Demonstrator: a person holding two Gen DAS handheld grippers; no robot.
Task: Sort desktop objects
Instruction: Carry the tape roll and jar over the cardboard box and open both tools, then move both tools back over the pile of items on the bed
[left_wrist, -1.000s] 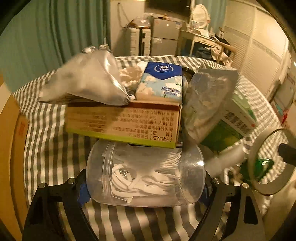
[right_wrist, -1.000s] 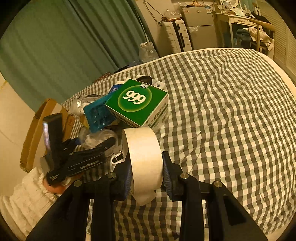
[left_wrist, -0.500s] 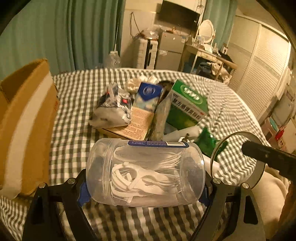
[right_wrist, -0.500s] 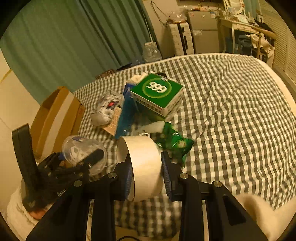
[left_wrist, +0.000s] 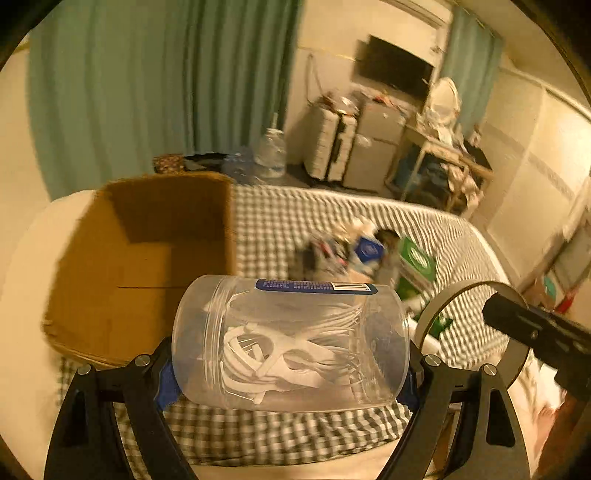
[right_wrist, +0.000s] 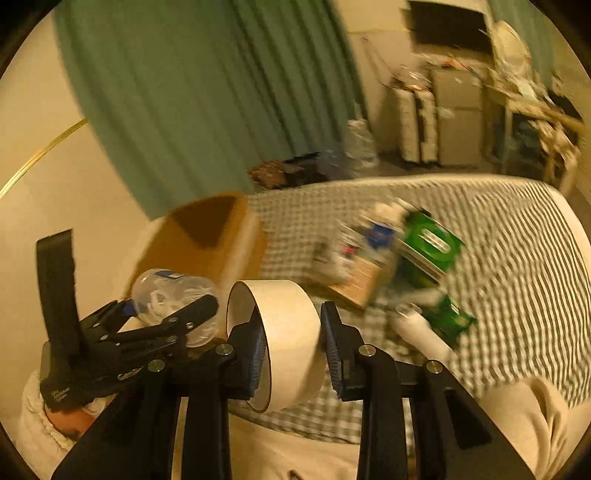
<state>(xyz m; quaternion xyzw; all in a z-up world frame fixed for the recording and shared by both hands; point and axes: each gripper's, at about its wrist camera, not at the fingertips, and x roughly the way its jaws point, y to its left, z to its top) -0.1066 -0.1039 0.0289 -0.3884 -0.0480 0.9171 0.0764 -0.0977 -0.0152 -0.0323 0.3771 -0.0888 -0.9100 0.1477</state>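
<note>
Ahead of both my tongs and to the left stands the cardboard box (left_wrist: 147, 258), open at the top, the largest thing near me and the likely place for what I carry. It rests on the bed (left_wrist: 295, 221) with the checked cover, at the bed's left side. I judge that the step in hand is to bring both loads over this box and let them go inside.

My left tongs (left_wrist: 291, 354) are spread wide and pinch the clear plastic jar (left_wrist: 291, 339) by its two ends; it lies sideways between the pads, with white pieces inside. My right tongs (right_wrist: 291, 343) stand narrow and pinch the roll of tape (right_wrist: 284, 332) across its width. The roll hangs just beside the left tongs, on their right.

To do it well, I think each load should come fully past the near wall of the box before I open. The jar is round and can roll, so a low release inside the walls is better than a drop. The two tongs are close together, so I would empty one first and keep the other back.

Room is free above the box and above the bed. To the right of my tongs, well apart from the box, lies the pile of other things, with a green carton (right_wrist: 428, 243) among them; I need not cross it. The near edge of the bed is just under my tongs.
</note>
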